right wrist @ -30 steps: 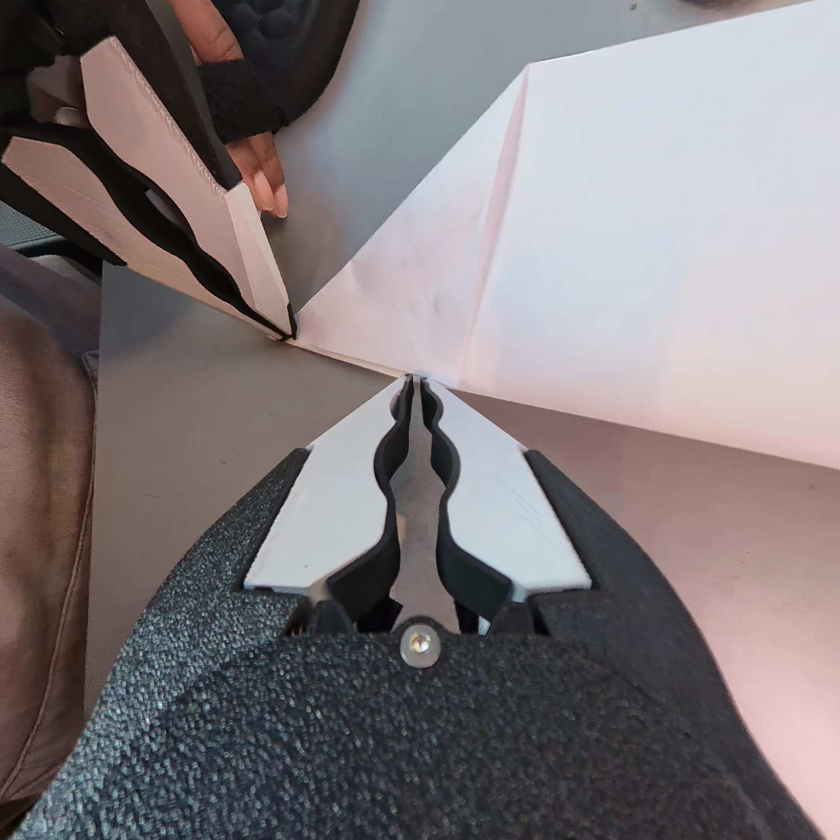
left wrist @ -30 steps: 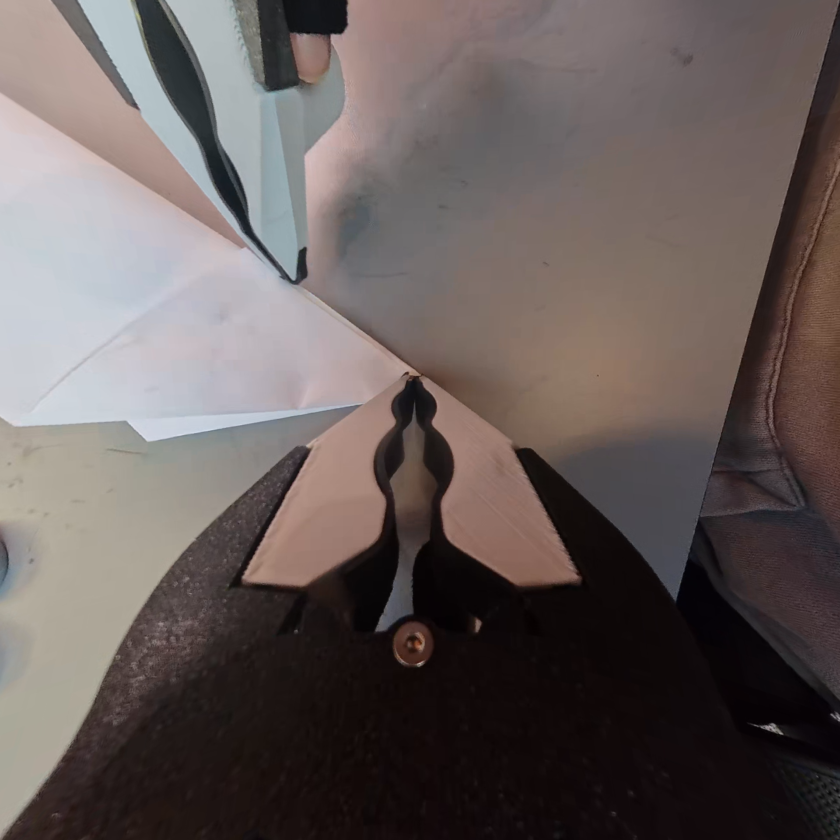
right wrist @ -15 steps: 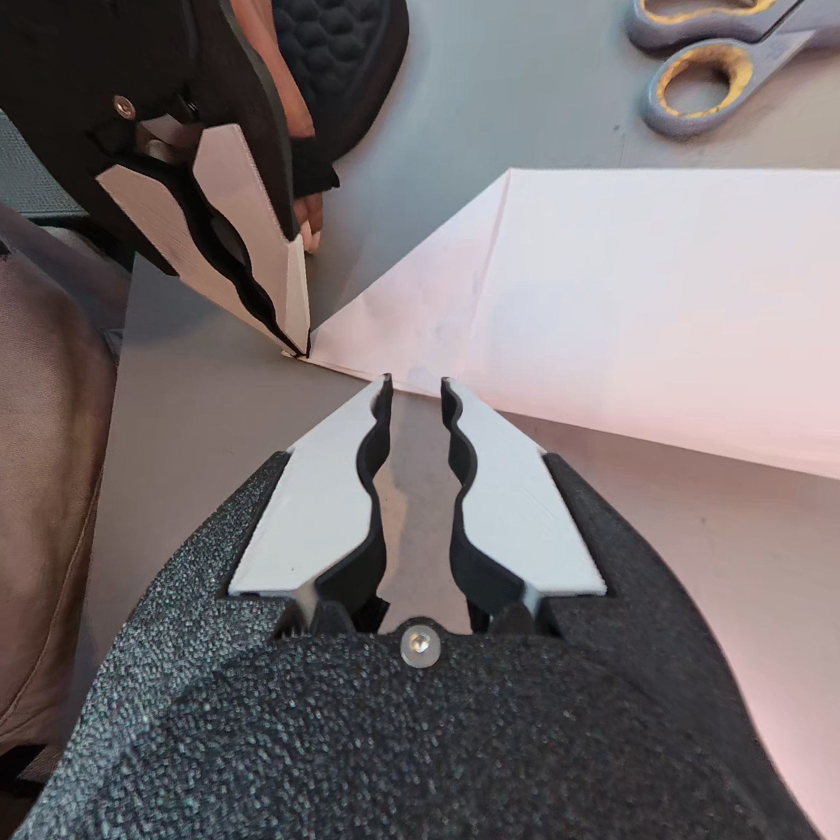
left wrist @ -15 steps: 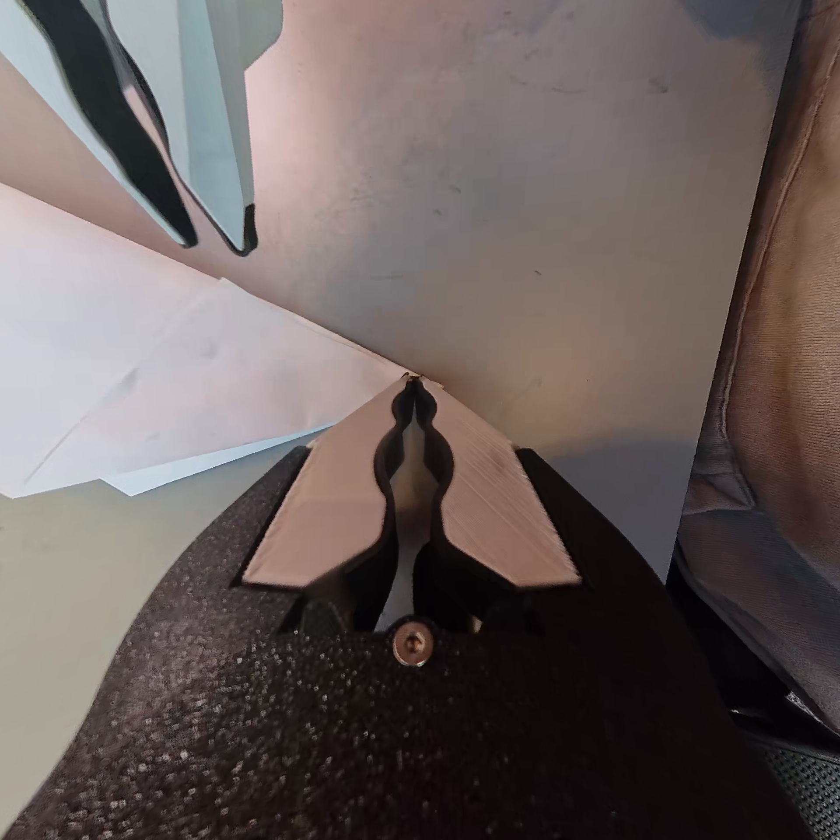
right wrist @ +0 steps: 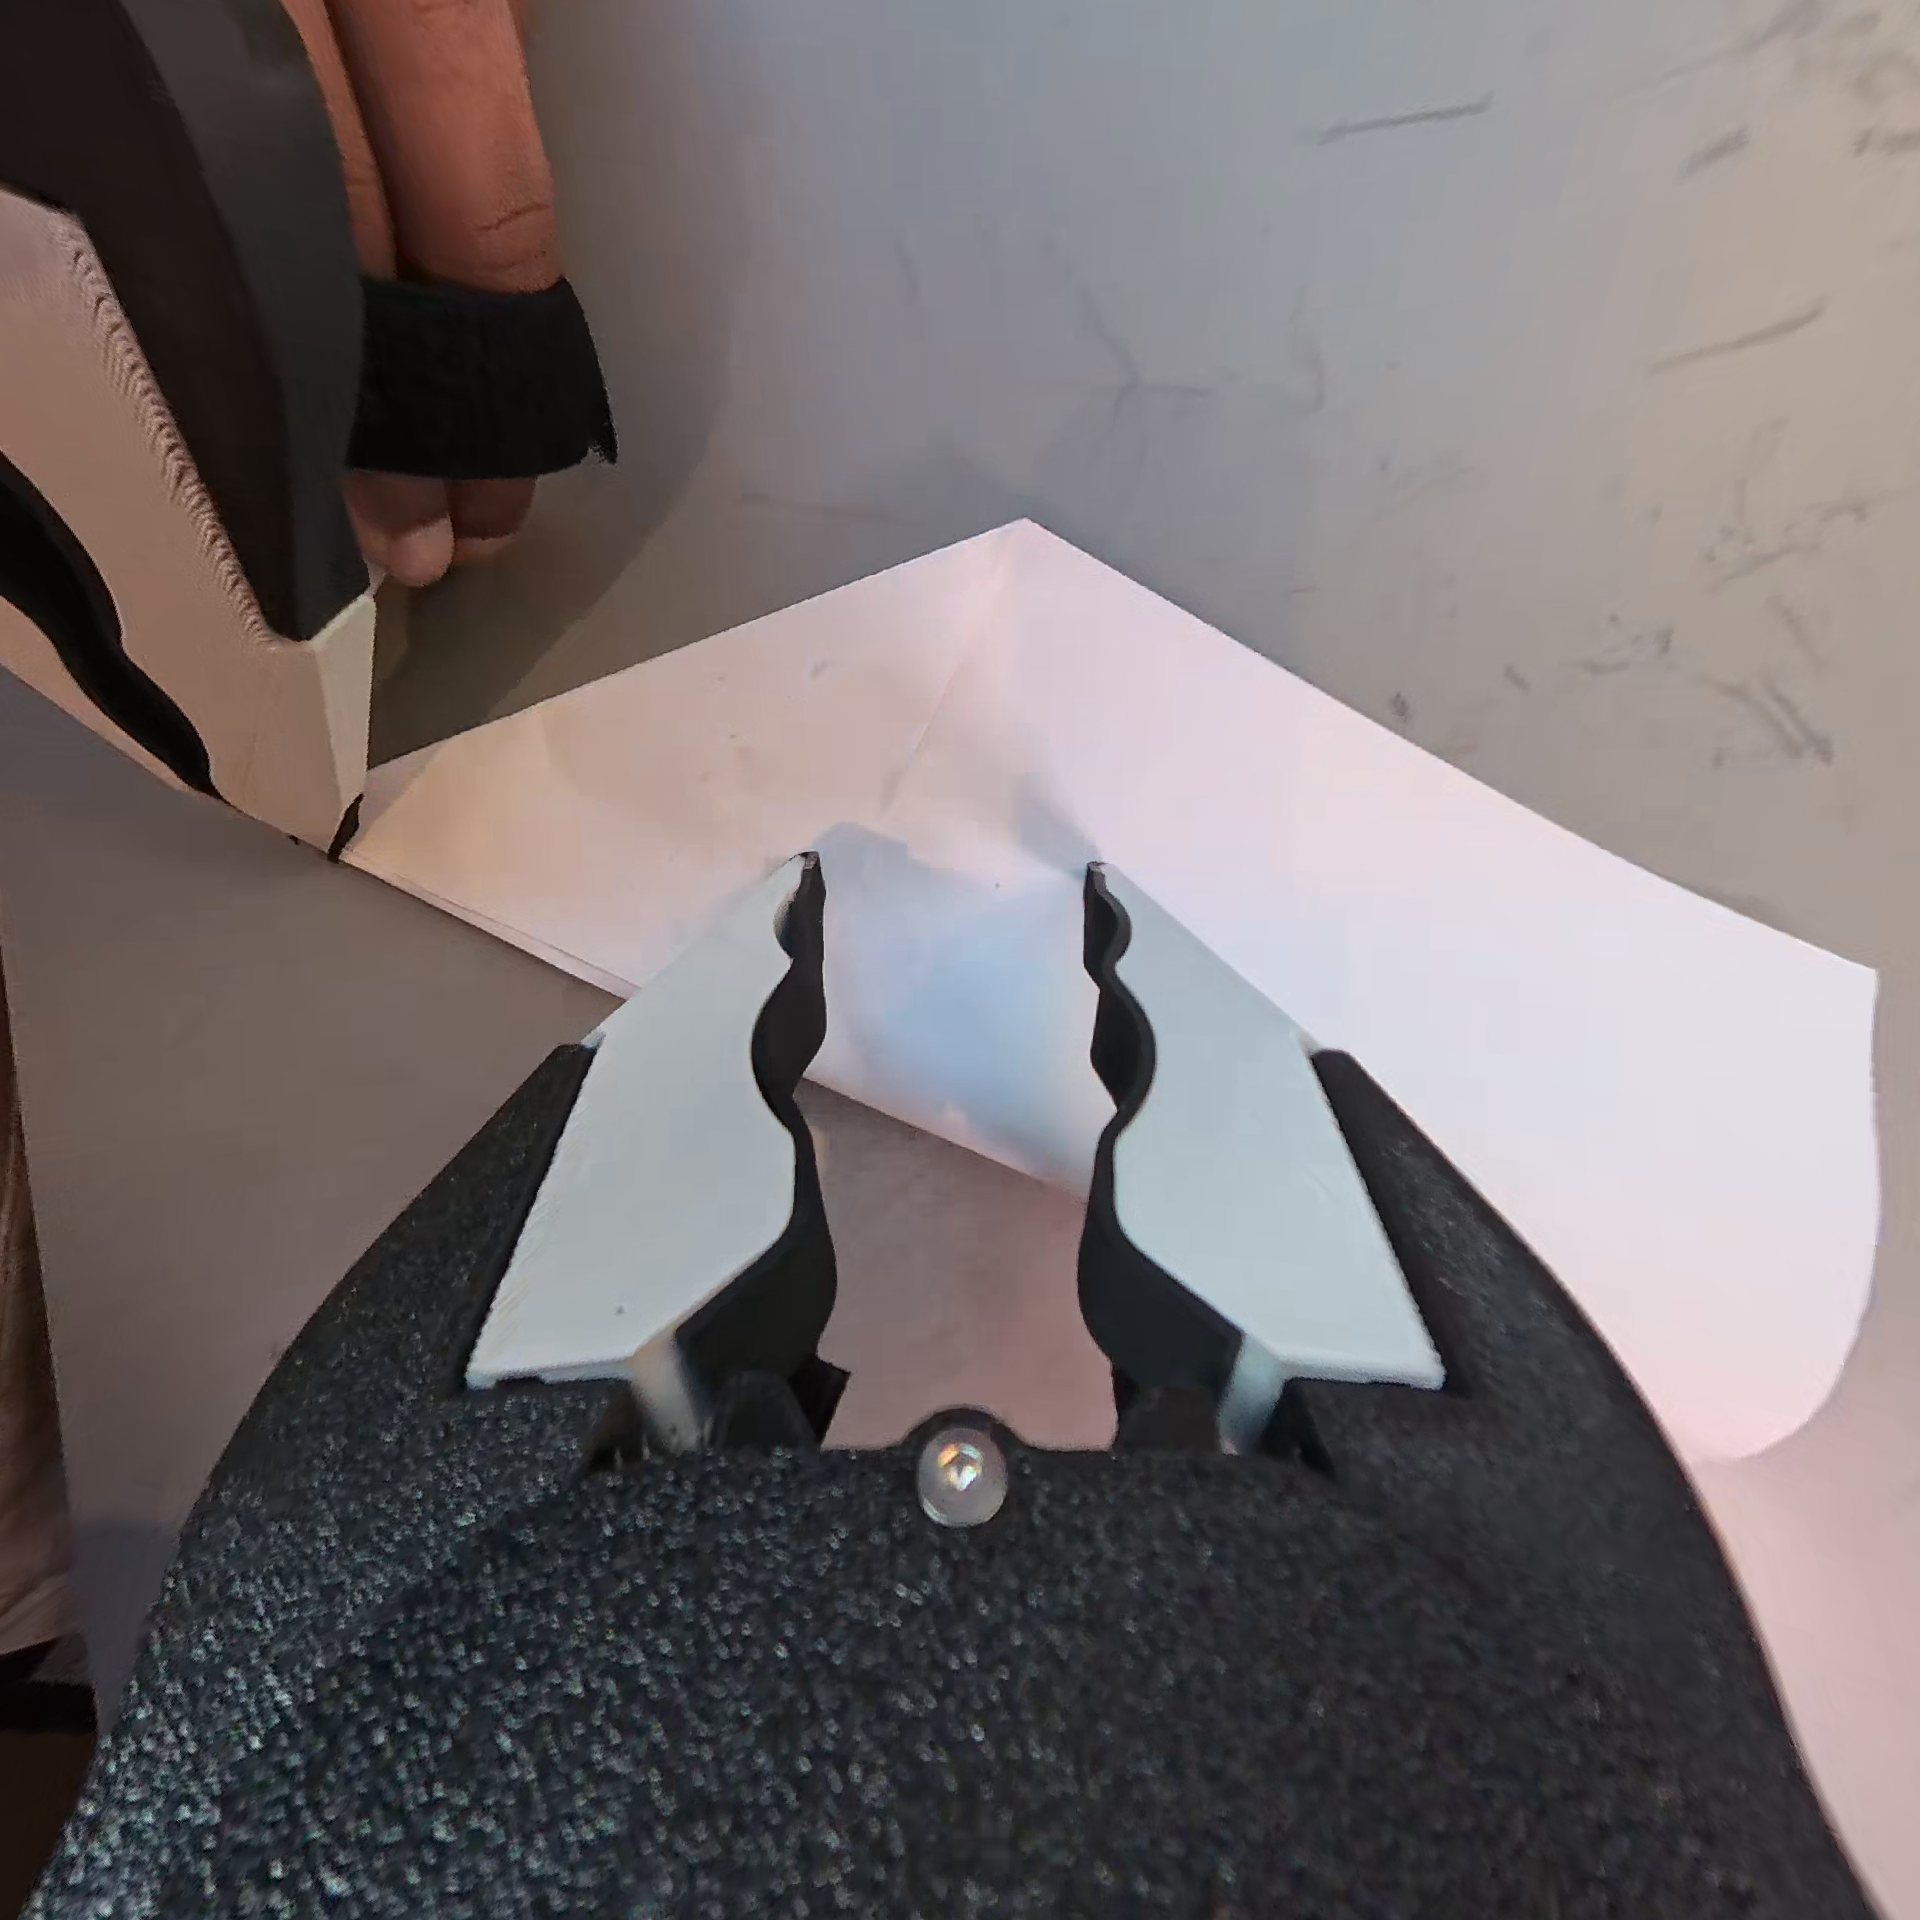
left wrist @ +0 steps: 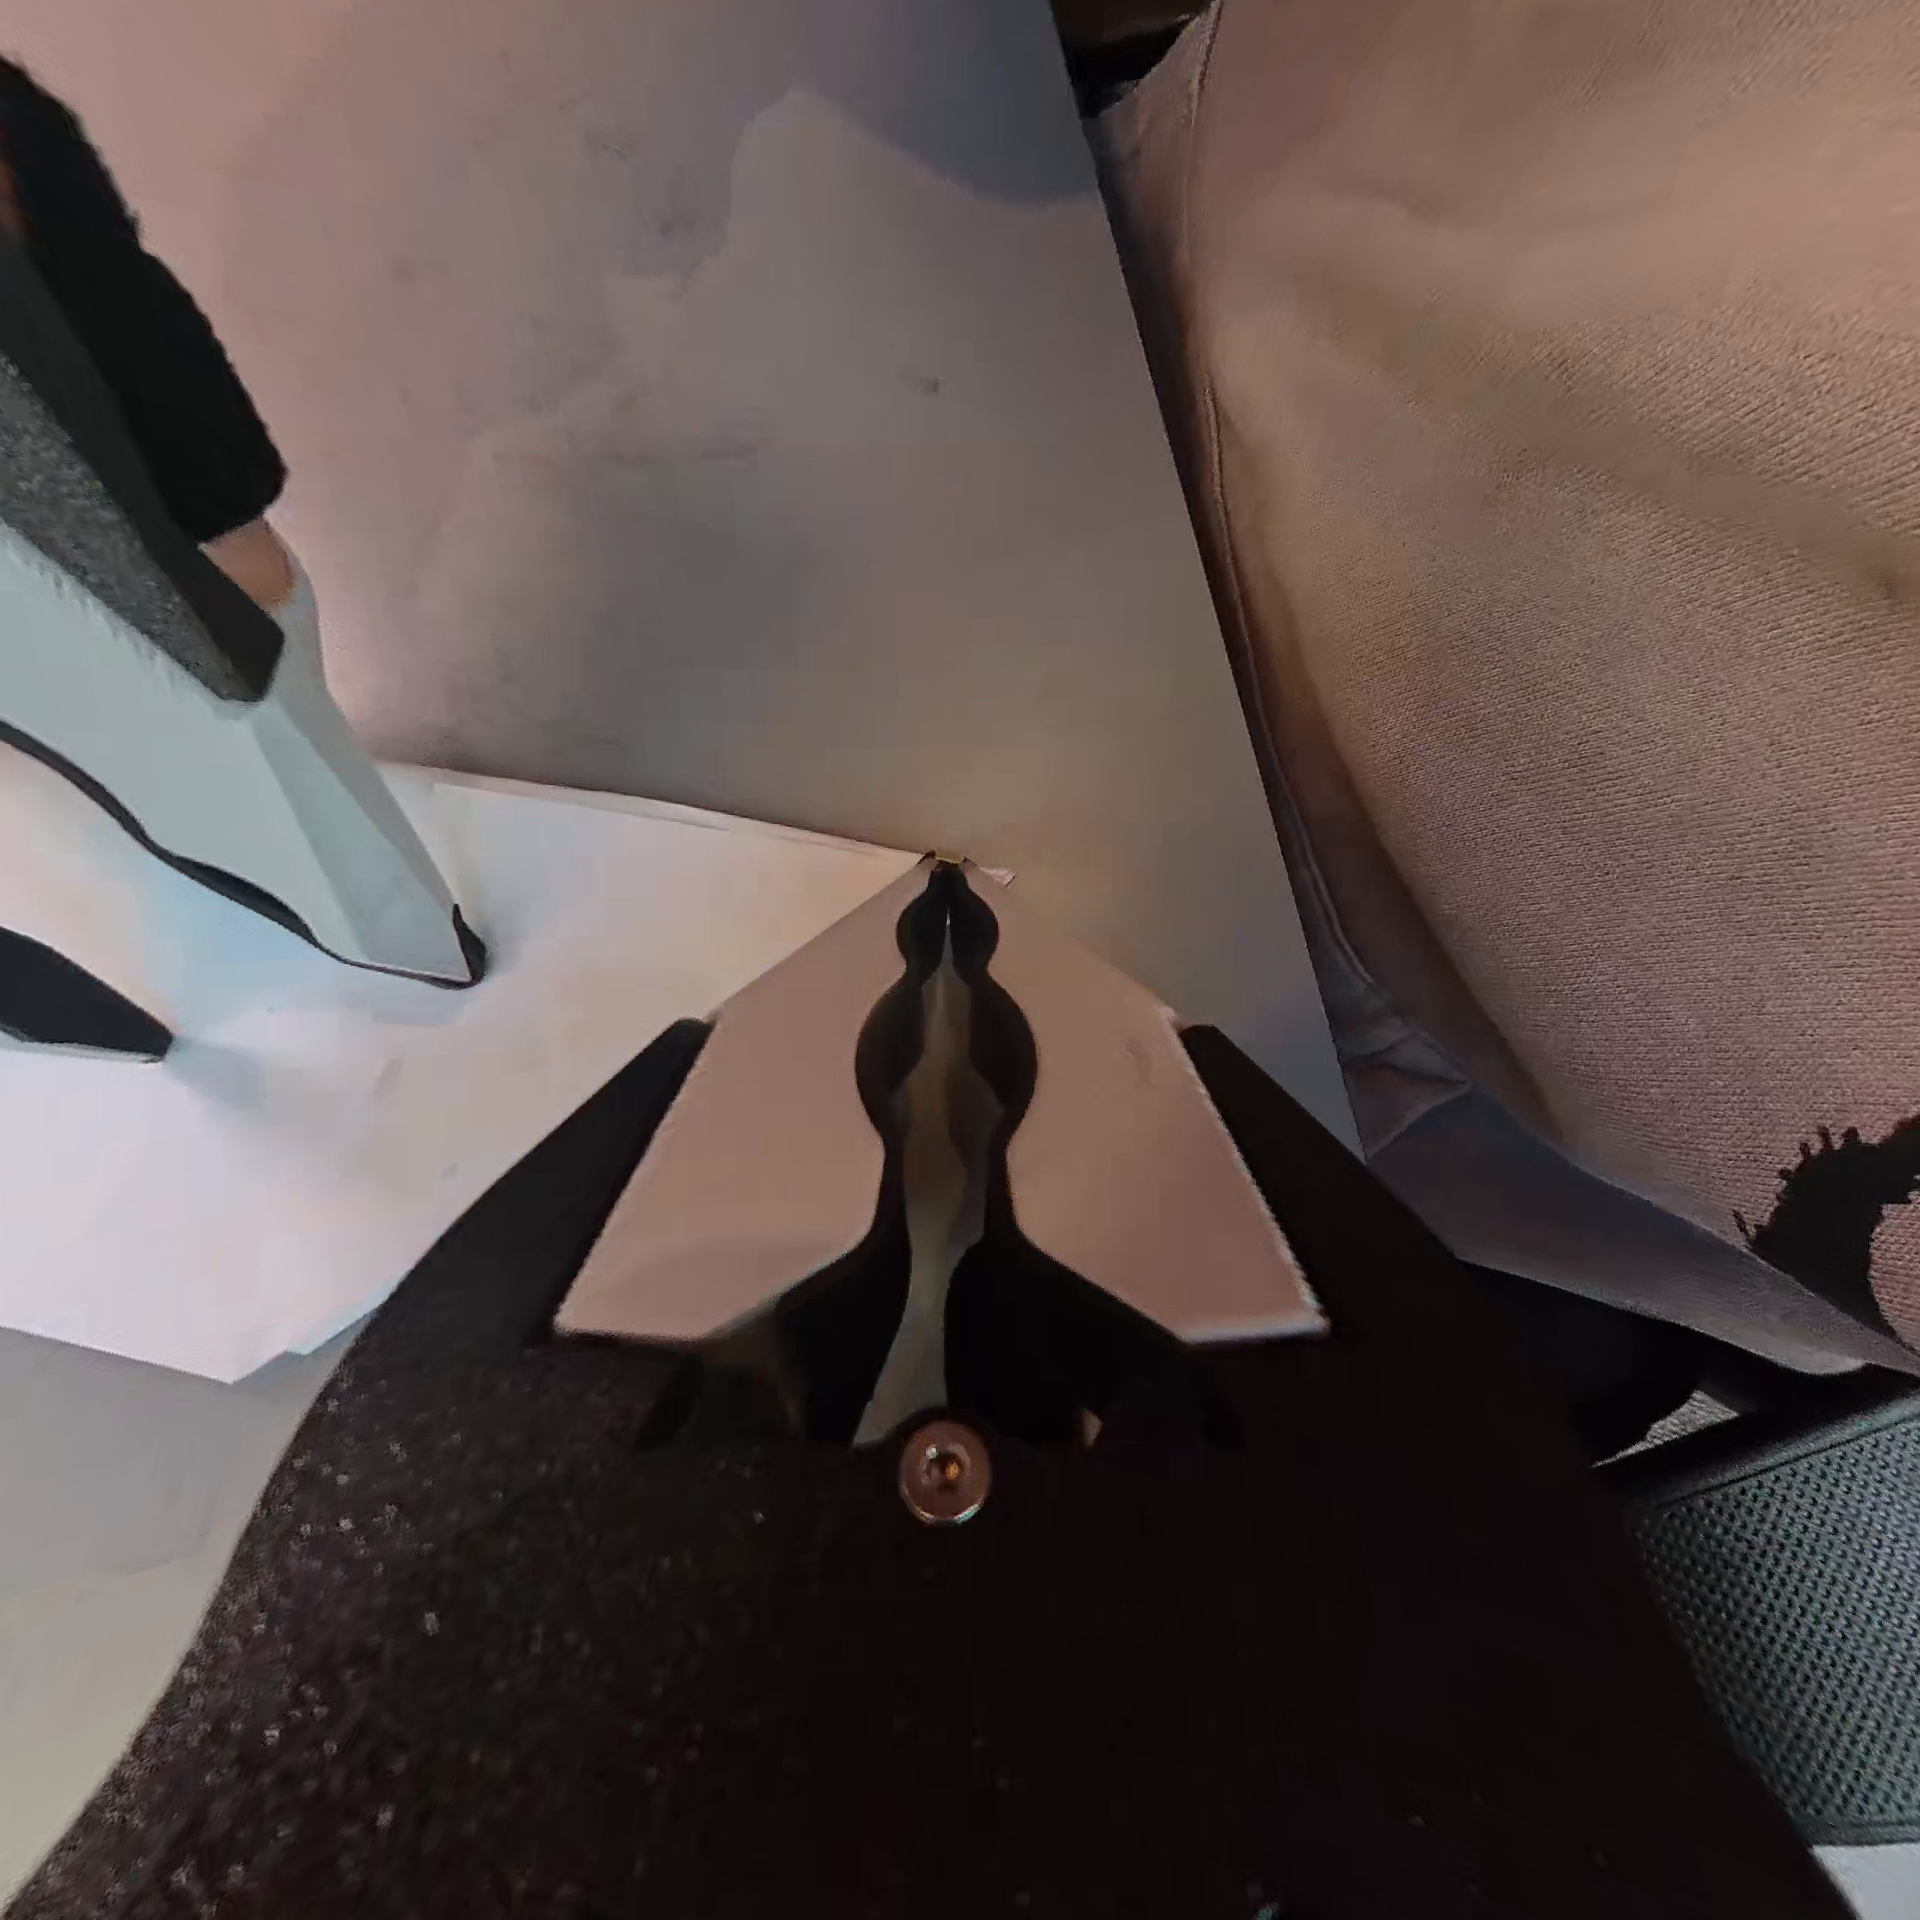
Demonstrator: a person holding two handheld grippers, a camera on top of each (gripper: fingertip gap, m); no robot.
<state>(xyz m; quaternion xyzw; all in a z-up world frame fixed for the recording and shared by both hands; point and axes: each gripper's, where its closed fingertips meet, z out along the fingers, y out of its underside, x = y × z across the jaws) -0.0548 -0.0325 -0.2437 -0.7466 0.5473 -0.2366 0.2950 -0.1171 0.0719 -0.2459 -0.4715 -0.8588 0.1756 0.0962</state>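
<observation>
You are working over a smooth grey table [right wrist: 1351, 343], its surface showing faint scuffs and pale scratch marks toward the far right. Warm pinkish light is falling across it, and soft shadows are pooling near the middle [left wrist: 727, 582]. The table's straight edge is running down the right of the left wrist view. Beyond that edge, a black mesh chair seat [left wrist: 1787, 1600] is showing in the lower right corner.
</observation>
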